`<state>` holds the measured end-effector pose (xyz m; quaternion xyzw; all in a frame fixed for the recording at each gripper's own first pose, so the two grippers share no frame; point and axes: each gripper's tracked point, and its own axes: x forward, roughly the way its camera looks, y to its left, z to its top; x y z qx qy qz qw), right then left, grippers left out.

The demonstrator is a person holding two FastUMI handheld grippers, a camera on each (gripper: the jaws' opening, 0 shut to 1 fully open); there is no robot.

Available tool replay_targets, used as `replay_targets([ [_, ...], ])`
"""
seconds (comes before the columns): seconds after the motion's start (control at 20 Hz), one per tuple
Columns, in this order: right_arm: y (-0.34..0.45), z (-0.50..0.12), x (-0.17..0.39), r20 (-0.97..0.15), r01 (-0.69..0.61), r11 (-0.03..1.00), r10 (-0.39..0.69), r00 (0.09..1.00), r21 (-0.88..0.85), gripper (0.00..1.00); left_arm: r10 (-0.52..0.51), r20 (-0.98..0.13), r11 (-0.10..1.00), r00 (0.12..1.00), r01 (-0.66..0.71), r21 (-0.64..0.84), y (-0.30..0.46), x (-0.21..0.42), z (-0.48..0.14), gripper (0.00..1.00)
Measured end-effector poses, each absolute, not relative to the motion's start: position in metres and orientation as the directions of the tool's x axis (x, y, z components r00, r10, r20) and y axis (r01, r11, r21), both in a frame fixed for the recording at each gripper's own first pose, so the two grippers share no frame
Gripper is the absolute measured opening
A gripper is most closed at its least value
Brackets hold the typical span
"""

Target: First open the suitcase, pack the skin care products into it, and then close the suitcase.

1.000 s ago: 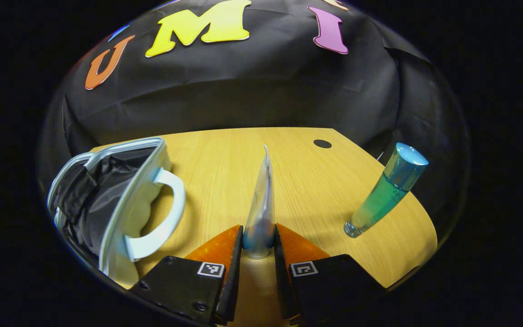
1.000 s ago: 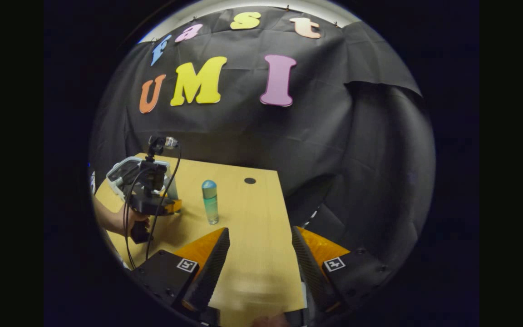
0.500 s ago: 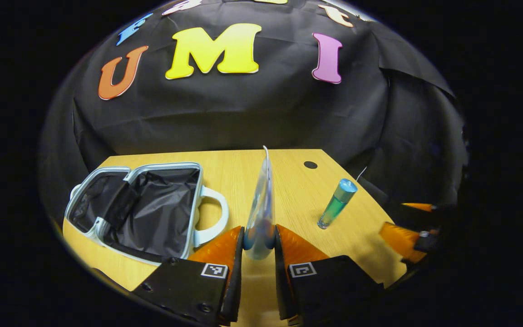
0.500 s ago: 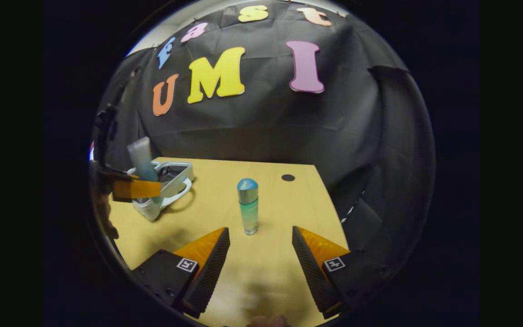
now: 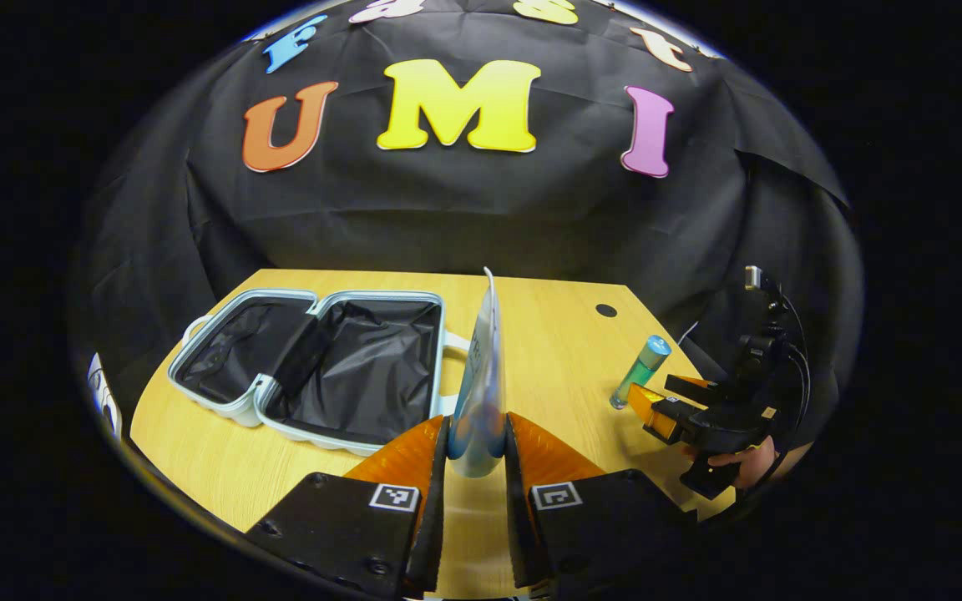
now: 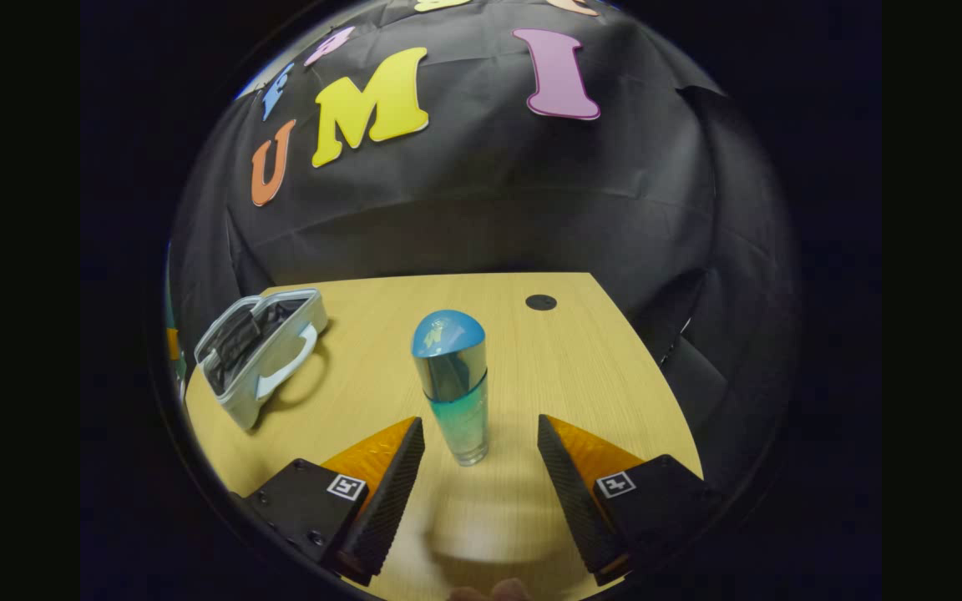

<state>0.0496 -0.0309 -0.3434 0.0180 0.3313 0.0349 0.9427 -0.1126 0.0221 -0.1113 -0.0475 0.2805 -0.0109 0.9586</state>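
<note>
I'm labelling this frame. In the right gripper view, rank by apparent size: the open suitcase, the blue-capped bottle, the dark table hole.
1. Pale blue open suitcase, though farther away
2. Blue-capped green bottle, enlarged by nearness; close to the suitcase
3. Dark round table hole

Wood-grain table (image 6: 531, 367), glossy translucent bottle (image 6: 453, 388), suitcase (image 5: 322, 367) with crinkled matt black cloth lining.

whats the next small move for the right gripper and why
Probably ease the right gripper forward a little and close on the bottle. Its jaws are open, the bottle stands upright on the table between them, just ahead, untouched. The suitcase lies open, and the left gripper already holds a tube.
</note>
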Motion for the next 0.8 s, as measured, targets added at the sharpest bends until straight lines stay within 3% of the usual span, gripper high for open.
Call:
replay_targets([
  [0.05, -0.027, -0.347, 0.054, -0.627, -0.054, 0.996, 0.085, 0.774, 0.069, 0.81, -0.036, -0.541, 0.995, 0.840, -0.019, -0.096, 0.027, -0.116, -0.111, 0.30],
  [0.1, -0.025, -0.350, 0.055, -0.630, -0.058, 0.995, 0.094, 0.771, 0.077, 0.81, -0.027, -0.541, 0.996, 0.840, -0.026, -0.090, 0.030, -0.119, -0.109, 0.35],
  [0.35, -0.012, -0.367, 0.068, -0.647, -0.077, 0.995, 0.101, 0.756, 0.065, 0.74, -0.008, -0.549, 0.996, 0.836, -0.041, -0.077, 0.037, -0.125, -0.099, 0.35],
  [0.6, -0.013, -0.365, 0.075, -0.647, -0.053, 0.998, 0.067, 0.760, 0.042, 0.38, 0.017, -0.564, 0.993, 0.825, -0.082, -0.089, 0.047, -0.133, -0.098, 0.35],
  [0.75, -0.008, -0.357, 0.070, -0.665, -0.047, 0.994, 0.102, 0.739, 0.100, 0.34, 0.033, -0.555, 0.991, 0.831, -0.099, -0.090, 0.061, -0.130, -0.091, 0.35],
  [0.8, -0.005, -0.351, 0.068, -0.662, -0.054, 0.992, 0.116, 0.741, 0.113, 0.36, 0.039, -0.551, 0.989, 0.834, -0.111, -0.099, 0.068, -0.129, -0.090, 0.39],
])
